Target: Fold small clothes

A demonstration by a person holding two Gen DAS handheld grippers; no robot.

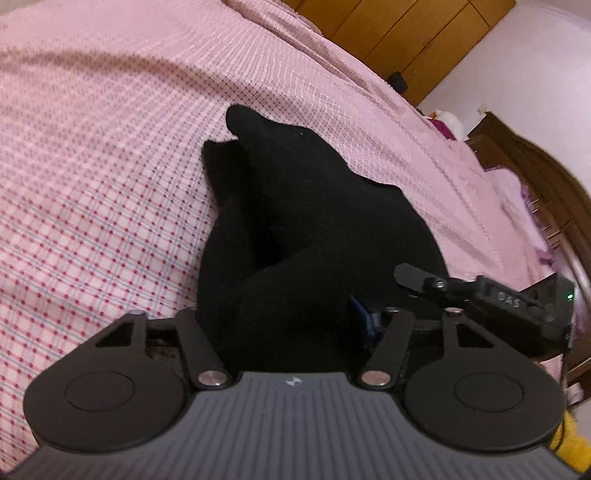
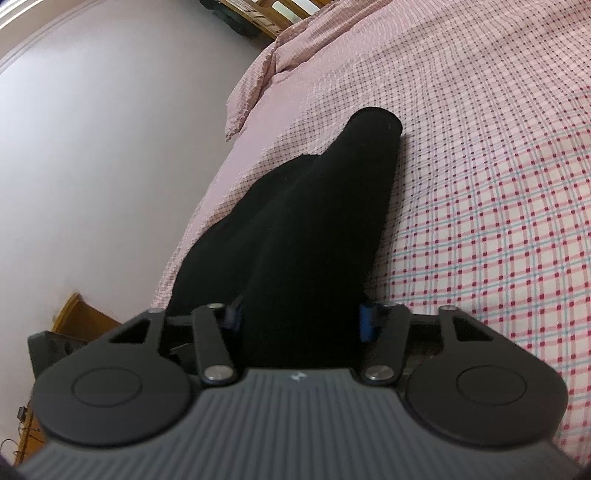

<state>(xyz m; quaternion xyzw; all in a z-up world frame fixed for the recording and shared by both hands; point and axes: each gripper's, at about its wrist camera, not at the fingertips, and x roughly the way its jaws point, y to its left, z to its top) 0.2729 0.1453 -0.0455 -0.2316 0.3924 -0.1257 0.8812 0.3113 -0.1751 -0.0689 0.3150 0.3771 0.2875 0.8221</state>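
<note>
A black garment (image 1: 295,206) lies bunched on the pink checked bedsheet (image 1: 110,184). Its near end rises into my left gripper (image 1: 291,317), whose jaws are closed on the cloth; the cloth hides most of the pads. One finger (image 1: 413,277) of my right gripper reaches in from the right, at the garment's edge. In the right wrist view the same black garment (image 2: 314,221) stretches away along the bed's left edge. Its near end fills the gap between the blue pads (image 2: 366,321) of my right gripper (image 2: 299,317), which is shut on it.
The bedsheet (image 2: 480,184) spreads wide to the right of the garment. A pale wall (image 2: 92,147) and a wooden piece of furniture (image 2: 77,314) lie past the bed's left edge. A wooden wardrobe (image 1: 388,29), a dark headboard (image 1: 535,177) and something yellow (image 1: 569,439) show at the right.
</note>
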